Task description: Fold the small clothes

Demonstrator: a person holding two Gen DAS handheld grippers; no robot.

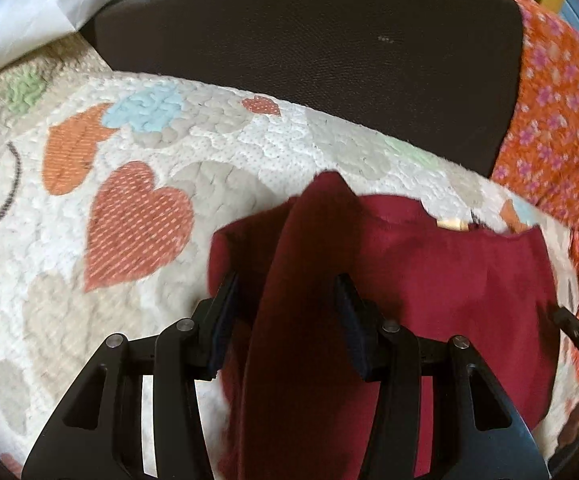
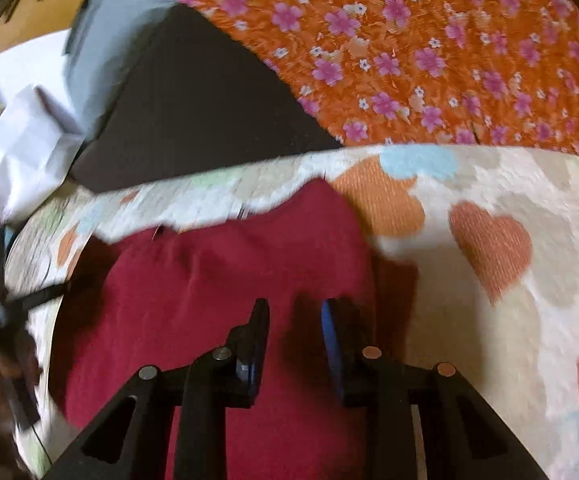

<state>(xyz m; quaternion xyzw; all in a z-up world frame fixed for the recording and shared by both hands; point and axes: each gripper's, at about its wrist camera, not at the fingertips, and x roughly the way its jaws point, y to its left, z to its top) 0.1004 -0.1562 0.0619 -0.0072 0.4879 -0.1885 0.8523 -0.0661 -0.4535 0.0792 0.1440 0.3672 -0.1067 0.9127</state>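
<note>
Heart-print quilt [image 1: 101, 184] serves as the folding surface; dark cushion [image 1: 309, 52] and orange floral cloth [image 1: 557, 120] crowd its far edge. Maroon garment [image 1: 449, 272] lies on the quilt. Left gripper [image 1: 289, 300] carries a raised fold between half-open jaws, probably mid-fold. Right gripper [image 2: 295, 320] is partly open over flat cloth; grip unclear.

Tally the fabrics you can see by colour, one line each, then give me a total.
Maroon garment: 1
Cream quilt with hearts: 1
Orange floral cloth: 1
White cloth: 1
Total: 4
</note>
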